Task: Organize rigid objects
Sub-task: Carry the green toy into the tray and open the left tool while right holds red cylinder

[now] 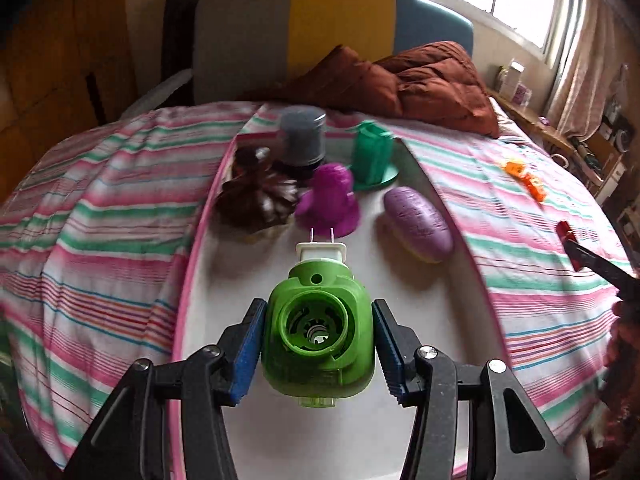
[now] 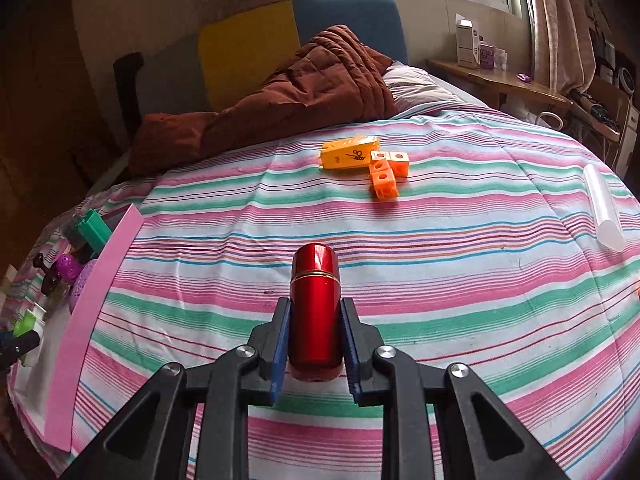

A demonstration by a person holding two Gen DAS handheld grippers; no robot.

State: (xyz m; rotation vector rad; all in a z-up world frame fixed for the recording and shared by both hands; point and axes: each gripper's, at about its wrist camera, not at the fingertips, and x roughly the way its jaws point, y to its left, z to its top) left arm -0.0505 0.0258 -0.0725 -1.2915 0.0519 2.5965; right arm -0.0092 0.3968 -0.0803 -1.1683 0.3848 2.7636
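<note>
While the left gripper (image 1: 318, 344) clamps a green plug-in device (image 1: 318, 336) by its sides, prongs pointing toward twelve o'clock, it hangs over the white floor of a pink-rimmed bin (image 1: 196, 240) set on a striped bedspread (image 1: 100, 200). Inside the bin, a purple figure (image 1: 330, 200) stands just past the prongs. At eleven o'clock of it lies a dark brown pinecone-like piece (image 1: 256, 196), behind that a grey cylinder (image 1: 302, 136), and at one o'clock a green stand (image 1: 372, 152). A lilac oval case (image 1: 418, 224) lies at three o'clock of the purple figure.

The right gripper (image 2: 316, 340) is closed narrowly on a red metal cylinder (image 2: 315, 304) with a gold band, held above the bedspread. Toward twelve o'clock lie a yellow case (image 2: 348, 154) and orange cubes (image 2: 386, 174), touching each other. A clear tube (image 2: 604, 208) lies at two o'clock, well apart. The bin's pink wall shows at nine o'clock. A brown quilt (image 2: 304, 92) is heaped at the head of the bed.
</note>
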